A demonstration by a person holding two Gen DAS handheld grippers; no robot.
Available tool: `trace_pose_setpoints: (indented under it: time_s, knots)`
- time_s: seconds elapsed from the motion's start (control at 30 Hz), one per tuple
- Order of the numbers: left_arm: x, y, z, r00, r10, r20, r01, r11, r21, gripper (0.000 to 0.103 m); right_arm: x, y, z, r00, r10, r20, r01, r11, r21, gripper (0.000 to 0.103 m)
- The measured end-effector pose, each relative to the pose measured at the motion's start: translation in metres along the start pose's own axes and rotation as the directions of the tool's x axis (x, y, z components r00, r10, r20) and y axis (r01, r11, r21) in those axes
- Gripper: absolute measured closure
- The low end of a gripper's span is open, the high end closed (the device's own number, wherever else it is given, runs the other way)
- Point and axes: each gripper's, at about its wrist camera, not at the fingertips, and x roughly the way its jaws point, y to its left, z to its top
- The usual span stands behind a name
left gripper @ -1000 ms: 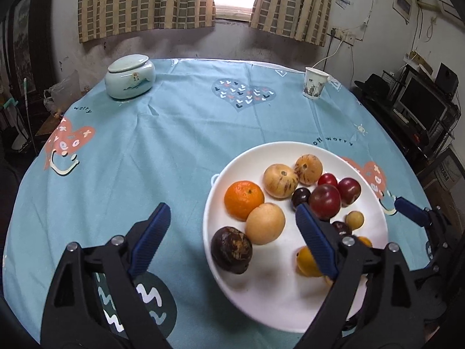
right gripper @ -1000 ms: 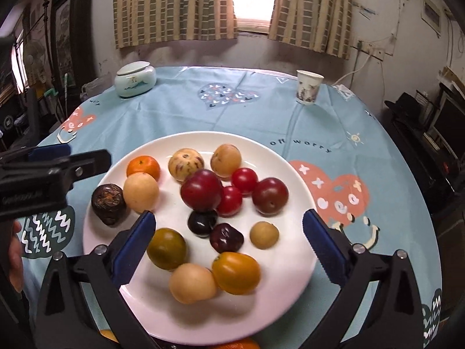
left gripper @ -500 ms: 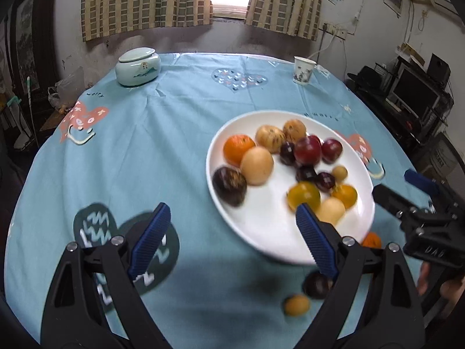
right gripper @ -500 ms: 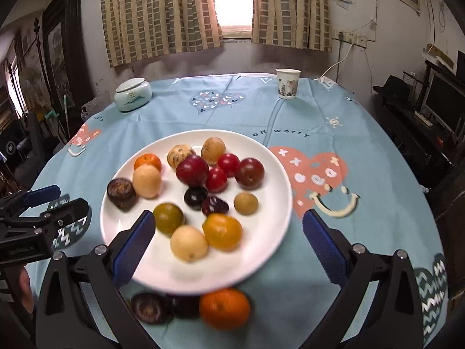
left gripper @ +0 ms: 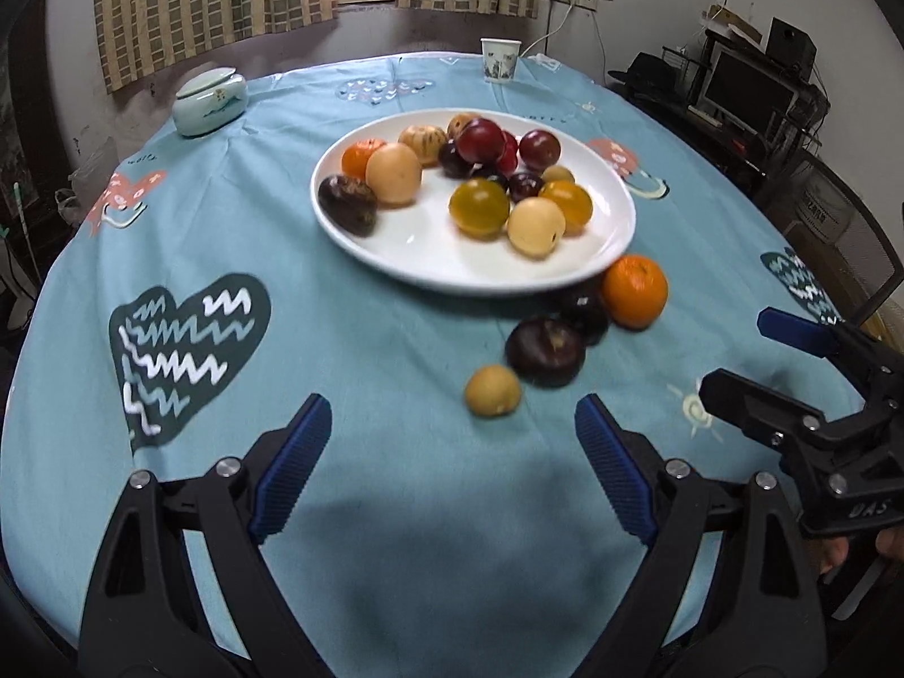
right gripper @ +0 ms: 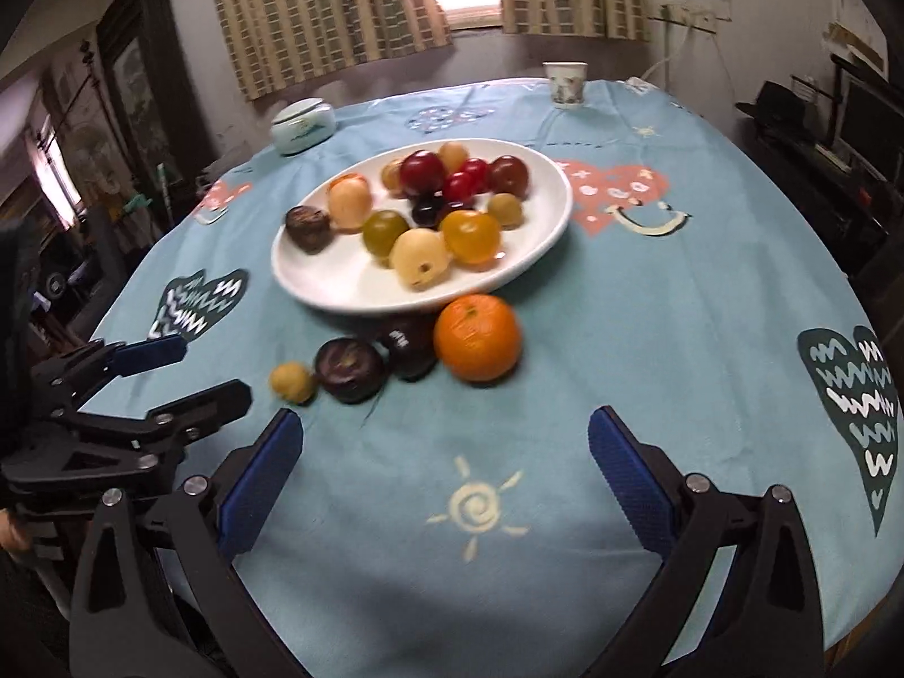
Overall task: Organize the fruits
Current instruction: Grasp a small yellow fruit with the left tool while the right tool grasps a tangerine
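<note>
Both grippers have pulled back toward the near table edge vs a sec ago, when they hung right over the plate. Left gripper [left gripper: 452,452]: jaws wide open, nothing btwn them, only bare cloth below. Right gripper [right gripper: 446,452]: jaws also wide, empty, over the sun print. The pull-back now shows four loose fruits that were under or behind the rig before: small tan fruit [left gripper: 492,390] nearest, dark purple fruit [left gripper: 544,351] just beyond and touching or nearly so, a darker fruit [left gripper: 585,313] tucked against the plate rim, and the orange [left gripper: 634,291] just right of it, also at the rim. So, prob., the job isn't done: these four look like what's left to gather onto the white plate [left gripper: 429,260], whose near half is bare w/ room for more. Free cloth left of the plate and right of the orange gives approach room; the loose cluster is tight, so a nudge could roll one. Far side: lidded jar [left gripper: 209,102] and paper cup [left gripper: 500,59] near the far table edge, well apart from the fruit.
</note>
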Motion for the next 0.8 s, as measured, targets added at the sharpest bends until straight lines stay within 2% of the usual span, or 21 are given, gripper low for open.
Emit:
trace_pose_setpoints:
  time_s: [0.1, 0.2, 0.23, 0.27, 0.33, 0.4, 0.5, 0.53, 0.57, 0.6, 0.67, 0.8]
  knots:
    - [0.001, 0.006, -0.009, 1.0, 0.003, -0.022, -0.003, 1.0, -0.018, 0.013, 0.003, -0.001, 0.002, 0.999, -0.038, 0.025, 0.038, 0.999, -0.005, 0.002]
    - [0.002, 0.009, -0.013, 0.999, 0.005, -0.033, -0.006, 1.0, -0.026, 0.013, 0.018, -0.011, 0.013, 0.991, -0.124, 0.045, 0.124, 0.992, 0.003, 0.002]
    - [0.001, 0.01, -0.014, 0.999, 0.006, -0.033, -0.007, 1.0, -0.026, 0.013, 0.023, -0.015, 0.016, 0.991, -0.126, 0.036, 0.126, 0.992, 0.006, 0.007]
    - [0.001, 0.01, -0.015, 0.999, 0.009, -0.033, -0.009, 1.0, -0.025, 0.013, 0.03, -0.019, 0.019, 0.993, -0.121, 0.018, 0.121, 0.993, 0.01, 0.016]
    - [-0.001, 0.012, -0.014, 0.999, 0.012, -0.029, -0.013, 1.0, -0.026, 0.013, 0.046, -0.024, 0.024, 0.995, -0.092, -0.033, 0.093, 0.995, 0.024, 0.025]
    - [0.0, 0.015, -0.013, 0.999, 0.012, -0.029, -0.013, 0.999, -0.035, 0.013, 0.057, -0.027, 0.027, 0.994, -0.081, -0.068, 0.084, 0.996, 0.031, 0.027]
    - [0.003, 0.016, -0.012, 0.999, 0.003, -0.041, -0.005, 0.999, -0.045, 0.013, 0.073, -0.031, 0.031, 0.995, -0.017, -0.098, 0.024, 0.998, 0.065, 0.029]
    - [0.004, 0.015, -0.012, 0.999, 0.001, -0.044, -0.003, 0.999, -0.044, 0.013, 0.073, -0.033, 0.033, 0.995, -0.01, -0.102, 0.017, 0.997, 0.072, 0.041]
    - [0.006, 0.014, -0.012, 0.999, -0.001, -0.048, -0.001, 0.999, -0.041, 0.013, 0.071, -0.036, 0.034, 0.993, 0.047, -0.105, -0.038, 0.996, 0.085, 0.058]
    - [0.008, 0.013, -0.011, 0.999, -0.003, -0.052, 0.001, 0.999, -0.038, 0.013, 0.069, -0.038, 0.034, 0.992, 0.055, -0.113, -0.043, 0.994, 0.102, 0.058]
    - [0.013, 0.01, -0.009, 0.998, -0.007, -0.058, 0.006, 0.999, -0.031, 0.013, 0.057, -0.034, 0.028, 0.995, 0.01, -0.099, -0.003, 0.997, 0.071, 0.058]
    - [0.026, 0.002, -0.004, 0.998, 0.012, -0.058, -0.012, 1.0, -0.007, 0.013, 0.025, -0.03, 0.009, 0.996, 0.041, -0.075, -0.036, 0.997, 0.066, 0.058]
